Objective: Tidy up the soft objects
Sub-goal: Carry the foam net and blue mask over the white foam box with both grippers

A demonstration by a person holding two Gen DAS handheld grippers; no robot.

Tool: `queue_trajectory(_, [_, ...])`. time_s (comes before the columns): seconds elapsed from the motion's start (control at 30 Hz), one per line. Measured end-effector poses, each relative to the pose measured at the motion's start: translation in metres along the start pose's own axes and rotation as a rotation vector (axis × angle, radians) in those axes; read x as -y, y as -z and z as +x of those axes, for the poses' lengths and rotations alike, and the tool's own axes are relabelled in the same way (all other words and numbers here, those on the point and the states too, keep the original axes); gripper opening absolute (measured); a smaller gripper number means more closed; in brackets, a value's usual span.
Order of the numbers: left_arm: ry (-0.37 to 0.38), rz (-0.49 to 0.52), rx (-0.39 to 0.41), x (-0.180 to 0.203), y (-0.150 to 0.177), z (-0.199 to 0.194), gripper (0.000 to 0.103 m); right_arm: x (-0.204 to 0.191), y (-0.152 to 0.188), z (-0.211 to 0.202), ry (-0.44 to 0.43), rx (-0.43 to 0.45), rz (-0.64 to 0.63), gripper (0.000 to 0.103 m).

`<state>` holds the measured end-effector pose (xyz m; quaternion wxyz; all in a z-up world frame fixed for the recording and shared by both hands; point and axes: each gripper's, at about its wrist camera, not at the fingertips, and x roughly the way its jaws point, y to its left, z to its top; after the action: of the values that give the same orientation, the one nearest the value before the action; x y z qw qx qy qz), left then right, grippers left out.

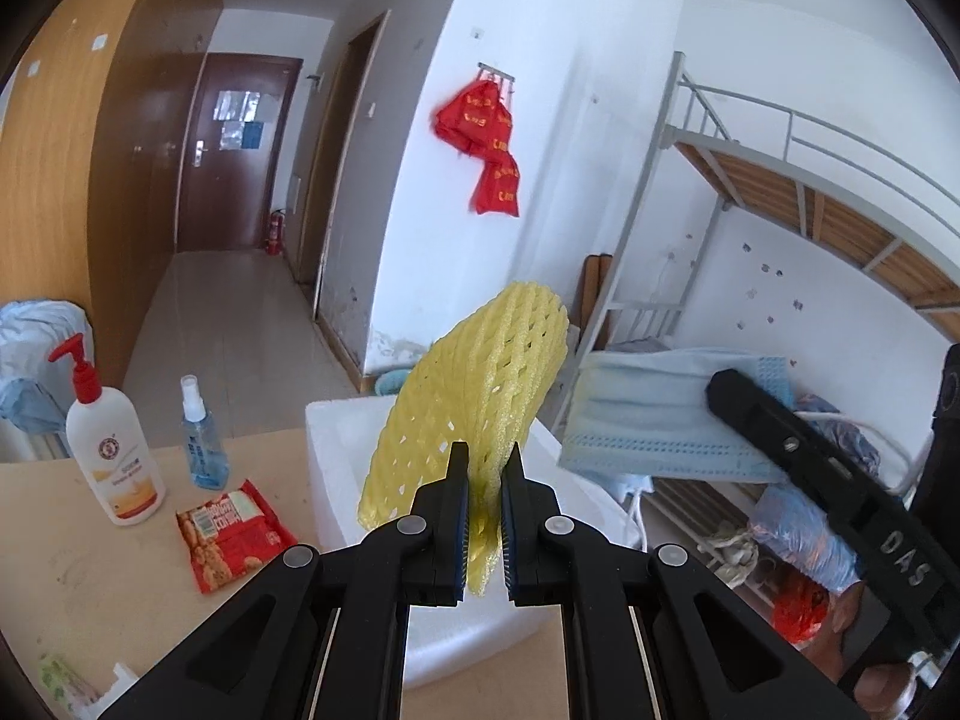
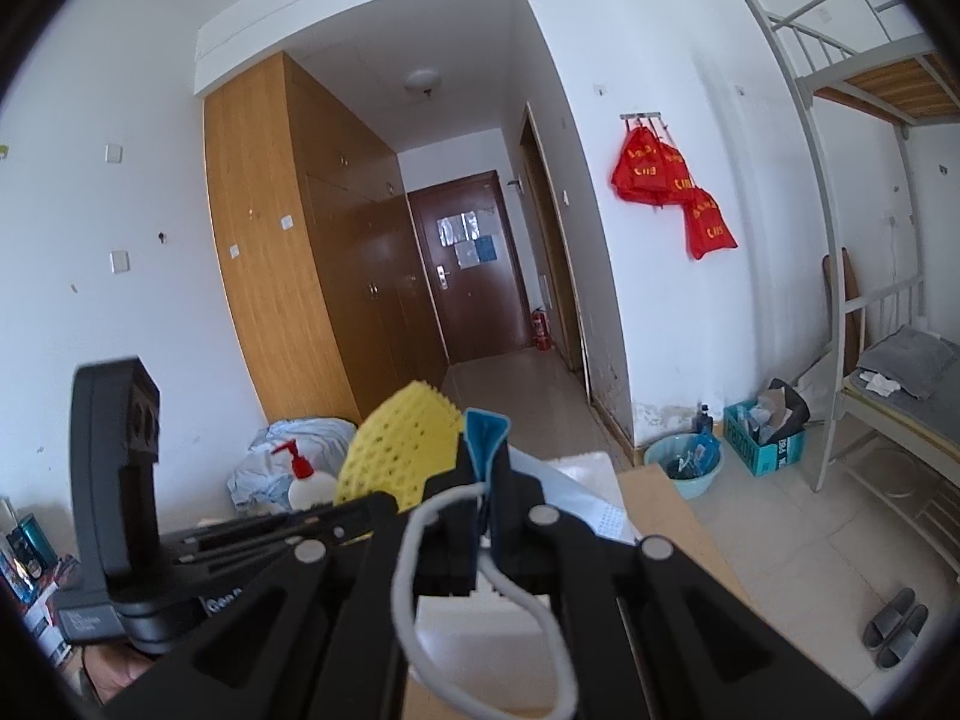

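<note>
My left gripper is shut on a yellow foam net sleeve, which stands up from the jaws above a white foam box on the table. To its right, my right gripper holds a light blue face mask in the air. In the right wrist view my right gripper is shut on the blue face mask, whose white ear loop hangs over the fingers. The yellow net and the left gripper's body show to the left.
A white lotion pump bottle, a small blue spray bottle and a red snack packet stand on the tan table left of the box. A metal bunk bed stands at the right. A teal basin sits on the floor.
</note>
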<state>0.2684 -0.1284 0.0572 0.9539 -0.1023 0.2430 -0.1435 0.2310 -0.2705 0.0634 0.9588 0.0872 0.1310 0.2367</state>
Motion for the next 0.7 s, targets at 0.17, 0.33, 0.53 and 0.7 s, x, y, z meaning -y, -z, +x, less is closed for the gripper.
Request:
queue_trajectory(0.17, [-0.007,-0.008,-0.002,-0.006,-0.003,0.011,0.009,0.0,-0.003,0.011,-0.023,0.003,0.009,0.004])
queue_trajectory(0.33, [-0.043,0.002,-0.018,-0.009,0.001,0.025,0.009,0.011,0.011,0.036,-0.06,-0.064,0.069,0.005])
queue_trajectory(0.53, [-0.056,-0.006,-0.033,-0.015,0.0,0.032,0.009,0.014,0.021,0.054,-0.051,-0.136,0.078,0.005])
queue_trajectory(0.7, [-0.051,-0.016,-0.059,-0.018,0.002,0.038,0.009,0.008,0.024,0.06,-0.019,-0.16,0.039,0.005])
